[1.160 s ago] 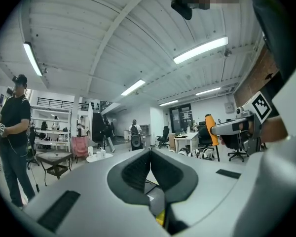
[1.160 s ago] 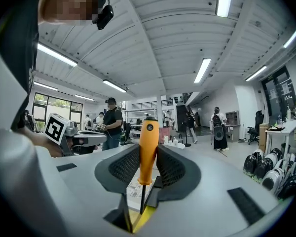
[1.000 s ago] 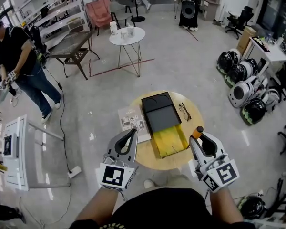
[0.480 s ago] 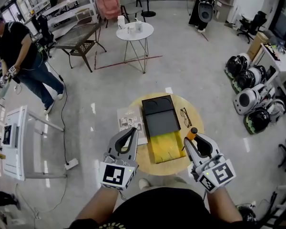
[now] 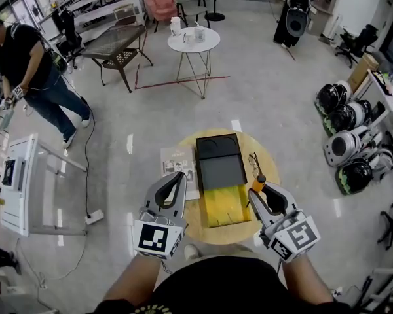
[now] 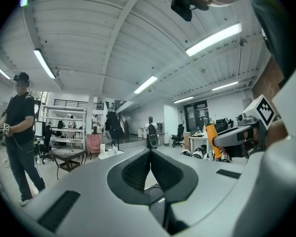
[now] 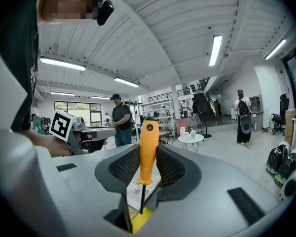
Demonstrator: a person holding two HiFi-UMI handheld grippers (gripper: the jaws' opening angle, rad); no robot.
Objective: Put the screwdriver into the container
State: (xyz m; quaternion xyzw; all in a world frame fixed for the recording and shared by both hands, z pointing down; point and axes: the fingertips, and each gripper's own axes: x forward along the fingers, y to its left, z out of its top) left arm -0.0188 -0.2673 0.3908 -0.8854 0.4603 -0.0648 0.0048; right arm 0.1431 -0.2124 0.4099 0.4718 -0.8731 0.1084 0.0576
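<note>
The container (image 5: 223, 205) lies open on the round wooden table (image 5: 265, 150): a yellow tray near me, with a black lid (image 5: 219, 163) behind it. My right gripper (image 5: 255, 193) is shut on the orange-handled screwdriver (image 5: 260, 179), just right of the yellow tray. In the right gripper view the screwdriver (image 7: 148, 152) stands upright between the pads (image 7: 170, 169), its dark shaft pointing down over the yellow tray (image 7: 137, 222). My left gripper (image 5: 178, 180) hovers at the table's left edge, shut on nothing. In the left gripper view its tips (image 6: 149, 154) meet.
A pair of glasses (image 5: 253, 163) lies on the table right of the black lid, and a printed leaflet (image 5: 179, 167) on its left side. A person (image 5: 26, 64) stands far left by a white cabinet (image 5: 19, 191). Round robots (image 5: 344, 146) crowd the floor on the right.
My right gripper has carried the screwdriver leftward, closer to the yellow tray's right edge. The left gripper has stayed about where it was.
</note>
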